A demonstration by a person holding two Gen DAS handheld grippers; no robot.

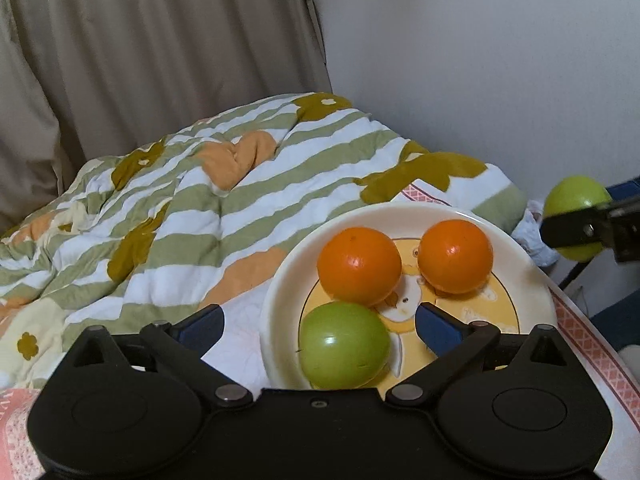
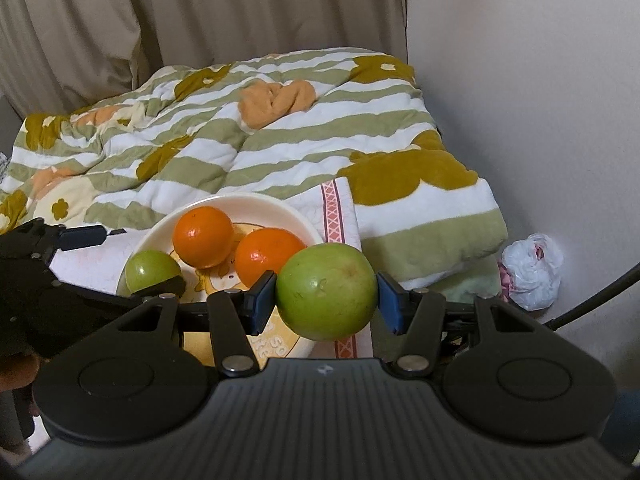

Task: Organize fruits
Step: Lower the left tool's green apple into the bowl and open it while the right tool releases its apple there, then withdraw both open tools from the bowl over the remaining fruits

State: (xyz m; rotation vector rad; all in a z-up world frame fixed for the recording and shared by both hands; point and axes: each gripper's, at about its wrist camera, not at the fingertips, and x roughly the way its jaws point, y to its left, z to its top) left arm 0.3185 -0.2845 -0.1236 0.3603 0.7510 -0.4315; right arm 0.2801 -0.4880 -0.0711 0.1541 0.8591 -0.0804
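Setting: bed with a striped floral quilt (image 1: 180, 208), beige curtain (image 1: 140, 40) behind, white wall on the right.
Plate (image 1: 280, 300): on the bed edge, carrying two oranges (image 1: 359, 266) (image 1: 455, 256) and one green apple (image 1: 344, 345).
Left gripper (image 1: 320, 326): jaws spread wide, pads clear of the plated apple lying between them.
Right gripper (image 2: 326, 300): clamped on a second green apple (image 2: 326, 292), held beside the plate rim.
Handling: firm, round, smooth-skinned, likely to roll; best gripped across the widest middle.
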